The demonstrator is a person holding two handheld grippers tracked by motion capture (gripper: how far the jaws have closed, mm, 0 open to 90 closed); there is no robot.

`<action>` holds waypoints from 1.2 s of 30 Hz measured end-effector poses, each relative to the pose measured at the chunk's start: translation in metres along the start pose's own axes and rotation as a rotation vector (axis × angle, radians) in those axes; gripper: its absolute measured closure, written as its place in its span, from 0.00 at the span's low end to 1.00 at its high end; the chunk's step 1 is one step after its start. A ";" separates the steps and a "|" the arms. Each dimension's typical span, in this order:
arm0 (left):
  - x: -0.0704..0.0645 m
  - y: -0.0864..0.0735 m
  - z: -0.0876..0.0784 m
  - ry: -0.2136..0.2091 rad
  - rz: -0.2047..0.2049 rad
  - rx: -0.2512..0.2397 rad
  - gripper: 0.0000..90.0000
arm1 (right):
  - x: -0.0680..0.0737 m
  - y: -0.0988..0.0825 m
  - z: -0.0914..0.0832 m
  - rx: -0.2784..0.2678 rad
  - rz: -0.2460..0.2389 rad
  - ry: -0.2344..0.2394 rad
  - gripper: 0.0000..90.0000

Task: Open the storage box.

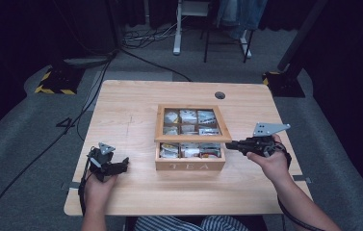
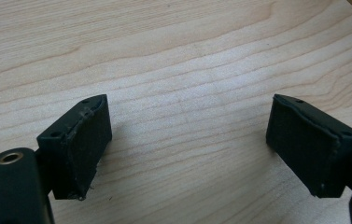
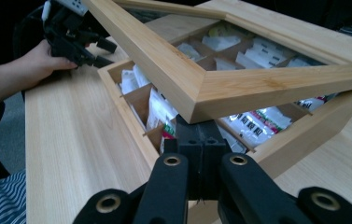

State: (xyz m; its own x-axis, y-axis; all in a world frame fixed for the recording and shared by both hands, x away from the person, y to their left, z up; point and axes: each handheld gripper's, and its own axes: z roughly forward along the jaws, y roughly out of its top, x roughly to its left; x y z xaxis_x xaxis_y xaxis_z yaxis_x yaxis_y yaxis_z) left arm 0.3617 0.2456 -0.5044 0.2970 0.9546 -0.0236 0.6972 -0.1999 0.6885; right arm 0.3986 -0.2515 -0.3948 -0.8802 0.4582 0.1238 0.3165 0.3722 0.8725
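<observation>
The clenched right gripper [image 3: 203,140] levers up the glass-paned wooden tea box lid [image 3: 220,88] (left gripper [image 2: 187,140] released, idle); next, swing it fully back.

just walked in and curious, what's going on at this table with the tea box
A person at a light wooden table is opening a wooden tea box with a glass-paned lid. The right claw, shut, is tucked under the lid's front corner, which sits propped partway up over compartments of tea packets. The left claw rests open over bare tabletop, off to the box's left, holding nothing.
</observation>
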 end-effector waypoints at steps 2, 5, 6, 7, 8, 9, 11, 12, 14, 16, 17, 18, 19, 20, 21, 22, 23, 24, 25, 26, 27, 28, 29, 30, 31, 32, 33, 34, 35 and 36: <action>0.000 0.000 0.000 0.000 0.000 0.000 0.17 | -0.002 0.003 0.000 -0.015 0.004 -0.005 1.00; 0.000 0.000 0.000 0.000 -0.001 -0.001 0.17 | -0.003 0.007 0.000 -0.034 0.006 -0.012 1.00; 0.000 0.000 0.000 0.001 -0.001 -0.002 0.17 | -0.003 0.008 0.000 -0.043 0.008 -0.013 1.00; 0.000 0.000 0.000 0.000 0.000 0.000 0.17 | -0.003 0.010 0.000 -0.051 0.008 -0.017 1.00; 0.000 0.000 0.000 0.000 0.000 0.000 0.17 | -0.003 0.010 0.000 -0.051 0.008 -0.017 1.00; 0.000 0.000 0.000 0.000 -0.002 -0.001 0.17 | -0.003 0.013 -0.001 -0.079 -0.004 -0.039 1.00; 0.000 0.000 0.000 0.000 -0.002 -0.001 0.17 | -0.003 0.016 0.000 -0.081 -0.018 -0.052 1.00; 0.000 0.000 0.000 0.000 0.000 0.000 0.17 | -0.002 0.018 0.000 -0.086 -0.022 -0.057 1.00; 0.000 0.000 0.000 0.000 0.000 0.000 0.17 | -0.002 0.021 0.000 -0.092 -0.027 -0.065 1.00; 0.000 0.000 0.000 0.002 -0.004 -0.001 0.16 | -0.003 0.024 0.001 -0.104 -0.019 -0.061 1.00; 0.000 0.000 0.000 0.002 -0.010 0.001 0.16 | -0.004 0.025 0.001 -0.106 -0.017 -0.059 1.00; 0.000 0.000 0.001 0.009 -0.012 0.001 0.15 | -0.004 0.026 0.002 -0.108 -0.015 -0.056 1.00; 0.000 0.001 0.001 0.011 -0.013 0.003 0.14 | -0.005 0.028 0.002 -0.112 -0.010 -0.055 1.00; 0.000 0.001 0.001 0.010 -0.014 0.003 0.14 | -0.006 0.028 0.003 -0.115 -0.009 -0.055 1.00; 0.000 0.000 0.001 0.010 -0.016 0.002 0.14 | -0.006 0.029 0.003 -0.119 -0.008 -0.055 1.00; 0.000 0.000 0.001 0.010 -0.016 0.001 0.14 | -0.006 0.030 0.003 -0.124 -0.006 -0.055 1.00; 0.000 0.001 0.001 0.013 -0.013 -0.001 0.14 | -0.007 0.031 0.003 -0.128 -0.007 -0.057 1.00; 0.000 0.000 0.001 0.014 -0.013 0.000 0.14 | -0.007 0.032 0.003 -0.131 -0.006 -0.058 1.00; 0.000 0.000 0.001 0.014 -0.014 -0.002 0.14 | -0.008 0.032 0.002 -0.135 -0.007 -0.058 1.00; 0.000 0.000 0.001 0.014 -0.014 -0.002 0.14 | -0.008 0.032 0.002 -0.135 -0.007 -0.058 1.00; 0.000 0.000 0.001 0.014 -0.013 0.000 0.14 | -0.009 0.033 0.003 -0.142 -0.007 -0.061 1.00; 0.000 0.000 0.001 0.014 -0.013 0.000 0.14 | -0.009 0.034 0.003 -0.143 -0.008 -0.063 1.00; 0.000 0.000 0.001 0.014 -0.012 0.000 0.14 | -0.009 0.034 0.004 -0.146 -0.011 -0.064 1.00; 0.000 0.000 0.001 0.014 -0.012 0.000 0.14 | -0.010 0.035 0.004 -0.148 -0.012 -0.065 1.00; 0.000 0.000 0.001 0.014 -0.012 0.000 0.14 | -0.010 0.035 0.005 -0.149 -0.012 -0.064 1.00; 0.000 0.000 0.001 0.014 -0.012 0.000 0.14 | -0.010 0.035 0.005 -0.149 -0.012 -0.064 1.00; 0.000 0.000 0.001 0.014 -0.012 0.000 0.14 | -0.010 0.035 0.005 -0.150 -0.013 -0.064 1.00; 0.000 0.001 0.001 0.014 -0.012 0.000 0.14 | -0.010 0.036 0.006 -0.152 -0.014 -0.061 1.00; 0.000 0.001 0.001 0.014 -0.012 0.000 0.14 | -0.010 0.036 0.007 -0.152 -0.014 -0.060 1.00; 0.000 0.001 0.001 0.014 -0.012 0.000 0.14 | -0.010 0.036 0.008 -0.153 -0.014 -0.060 1.00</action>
State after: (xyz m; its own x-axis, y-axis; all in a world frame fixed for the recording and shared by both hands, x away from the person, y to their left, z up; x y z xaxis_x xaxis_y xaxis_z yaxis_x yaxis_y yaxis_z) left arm 0.3625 0.2450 -0.5047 0.2795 0.9599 -0.0222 0.7005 -0.1881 0.6884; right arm 0.4212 -0.2365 -0.3686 -0.8601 0.5026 0.0869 0.2429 0.2538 0.9363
